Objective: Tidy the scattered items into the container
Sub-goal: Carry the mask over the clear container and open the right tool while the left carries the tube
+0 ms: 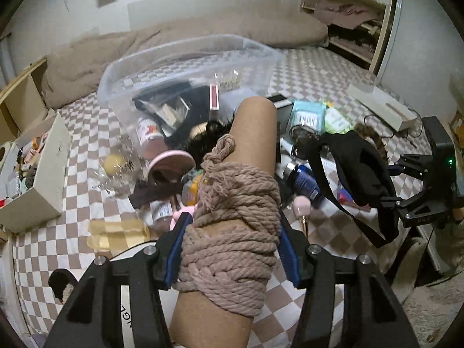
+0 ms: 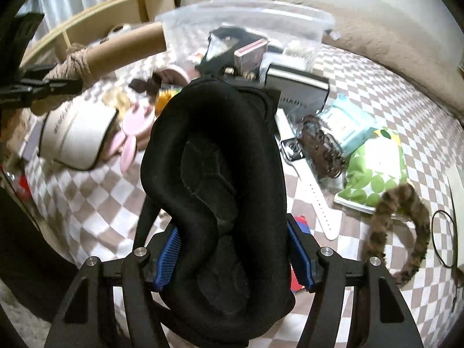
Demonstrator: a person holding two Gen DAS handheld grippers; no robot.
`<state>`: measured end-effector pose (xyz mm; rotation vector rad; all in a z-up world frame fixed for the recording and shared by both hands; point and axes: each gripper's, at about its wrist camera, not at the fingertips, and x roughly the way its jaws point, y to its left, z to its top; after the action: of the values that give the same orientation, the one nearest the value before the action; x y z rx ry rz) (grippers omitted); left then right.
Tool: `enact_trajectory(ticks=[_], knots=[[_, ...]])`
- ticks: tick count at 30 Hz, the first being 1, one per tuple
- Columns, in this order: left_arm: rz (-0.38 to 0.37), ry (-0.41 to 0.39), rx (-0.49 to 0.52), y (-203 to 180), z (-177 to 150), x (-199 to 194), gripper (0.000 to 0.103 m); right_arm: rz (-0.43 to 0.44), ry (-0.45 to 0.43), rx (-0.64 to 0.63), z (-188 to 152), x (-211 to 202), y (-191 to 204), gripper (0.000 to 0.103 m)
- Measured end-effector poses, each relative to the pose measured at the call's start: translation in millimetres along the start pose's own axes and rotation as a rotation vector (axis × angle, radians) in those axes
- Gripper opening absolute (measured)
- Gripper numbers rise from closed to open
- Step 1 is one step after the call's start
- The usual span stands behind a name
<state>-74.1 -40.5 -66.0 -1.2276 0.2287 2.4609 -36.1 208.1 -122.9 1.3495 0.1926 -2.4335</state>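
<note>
My left gripper point(image 1: 232, 249) is shut on a cardboard tube wound with pinkish rope point(image 1: 232, 232), held above the checkered bed, its far end near the clear plastic container point(image 1: 185, 66). The tube also shows in the right wrist view point(image 2: 116, 49). My right gripper point(image 2: 235, 255) is shut on a black padded eye mask point(image 2: 214, 174) with straps; in the left wrist view the mask point(image 1: 362, 168) hangs from that gripper at the right. The container point(image 2: 246, 20) holds several items, among them a bottle and a pink box.
Scattered on the bed: pink round items point(image 2: 136, 133), a white case point(image 2: 75, 136), a green dotted pack point(image 2: 374, 171), a white watch strap point(image 2: 319, 200), a leopard headband point(image 2: 406, 220), a blue bottle point(image 1: 304, 179). A cardboard box point(image 1: 43, 179) stands at the left.
</note>
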Motion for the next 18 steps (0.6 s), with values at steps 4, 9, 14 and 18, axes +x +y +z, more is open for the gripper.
enact_trajectory(ticks=[4, 9, 14, 18], knots=[[0.061, -0.028, 0.015, -2.0, 12.4, -8.5, 0.056, 0.019, -0.035, 0.036, 10.6, -9.7, -10.0, 0.067], [0.064, -0.073, -0.015, 7.7, 36.4, -12.9, 0.056, 0.025, -0.094, 0.079, 32.4, -26.1, -30.5, 0.067], [0.069, -0.114, -0.047, 23.4, 70.1, -9.8, 0.056, 0.017, -0.155, 0.116, 62.3, -38.3, -54.7, 0.067], [0.078, -0.151, -0.074, 39.6, 100.7, -7.0, 0.056, -0.001, -0.190, 0.120, 94.1, -46.4, -73.2, 0.067]])
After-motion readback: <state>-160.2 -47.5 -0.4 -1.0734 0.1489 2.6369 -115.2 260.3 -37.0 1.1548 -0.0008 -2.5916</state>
